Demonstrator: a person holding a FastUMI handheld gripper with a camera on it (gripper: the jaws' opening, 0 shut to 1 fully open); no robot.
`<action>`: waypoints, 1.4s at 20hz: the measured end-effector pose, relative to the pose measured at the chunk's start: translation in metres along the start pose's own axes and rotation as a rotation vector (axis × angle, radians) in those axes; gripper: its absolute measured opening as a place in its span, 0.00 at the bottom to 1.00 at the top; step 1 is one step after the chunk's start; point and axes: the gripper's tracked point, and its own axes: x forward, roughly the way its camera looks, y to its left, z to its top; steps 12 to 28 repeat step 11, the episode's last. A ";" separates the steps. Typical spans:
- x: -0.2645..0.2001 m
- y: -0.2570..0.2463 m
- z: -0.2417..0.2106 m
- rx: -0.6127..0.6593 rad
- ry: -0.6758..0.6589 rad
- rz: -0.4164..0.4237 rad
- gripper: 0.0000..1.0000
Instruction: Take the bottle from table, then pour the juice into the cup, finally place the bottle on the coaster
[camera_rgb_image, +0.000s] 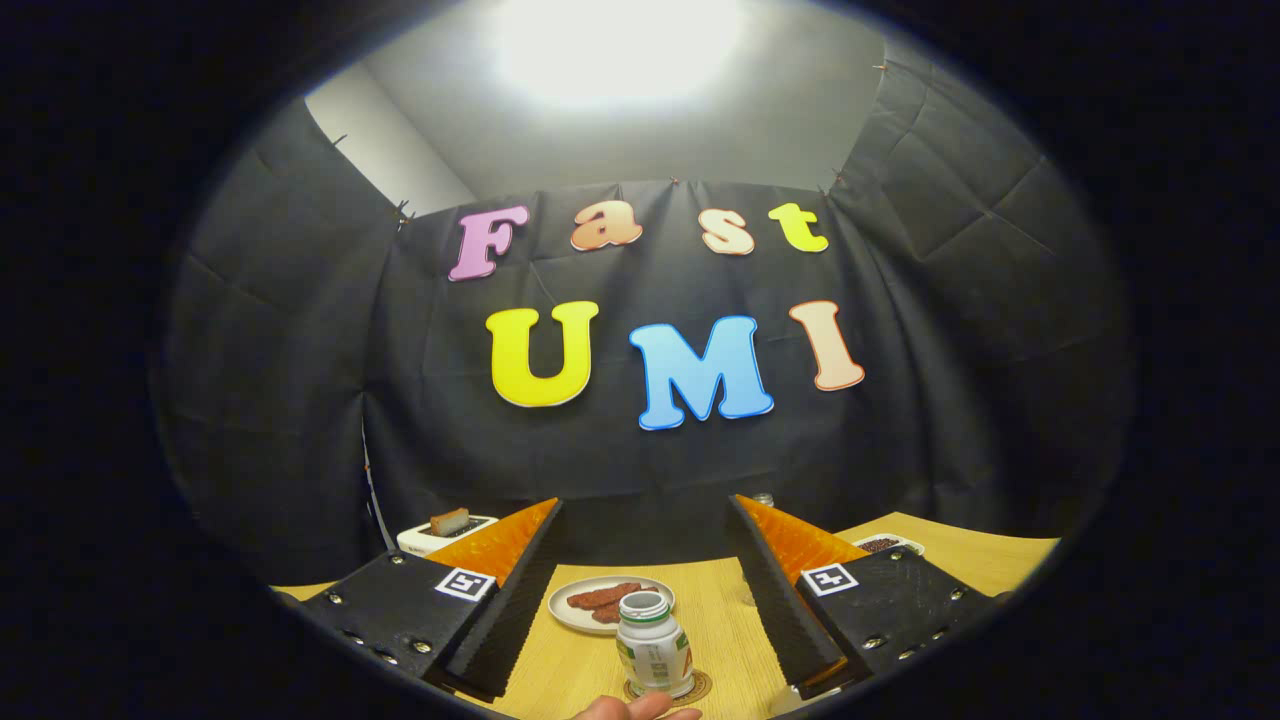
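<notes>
1. Nearest to me, the tip of a hand shows at the very bottom, just below the bottle. I cannot tell whether it touches the bottle.

2. My gripper is spread wide. Both fingers stand well apart from the bottle, one on each side, and neither presses on it. I hold nothing.

3. The bottle stands upright between my fingers, low and close to me. Its mouth is open, with no cap on it. Under its base a round coaster peeks out, so the bottle appears to sit on the coaster already. I judge the placing step done, or about to be released.

4. Just beyond the bottle lies a plate with reddish-brown pieces of food on it, also between my fingers but farther off.

5. The table is light wood with a fine grain, and the bare stretch ahead of me looks flat and even, a steady seat for an upright bottle.

6. Farther off, beyond my left finger, a white toaster holds a slice of bread. Beyond my right finger sits a small dish of dark bits.

7. Behind the table hangs the black cloth wall, creased in places, and above it a pale ceiling with a bright light.
</notes>
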 end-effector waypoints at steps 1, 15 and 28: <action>-0.004 -0.009 0.006 -0.003 -0.008 -0.008 0.96; -0.046 -0.245 -0.014 -0.086 0.024 -0.255 0.96; -0.046 -0.245 -0.014 -0.086 0.024 -0.255 0.96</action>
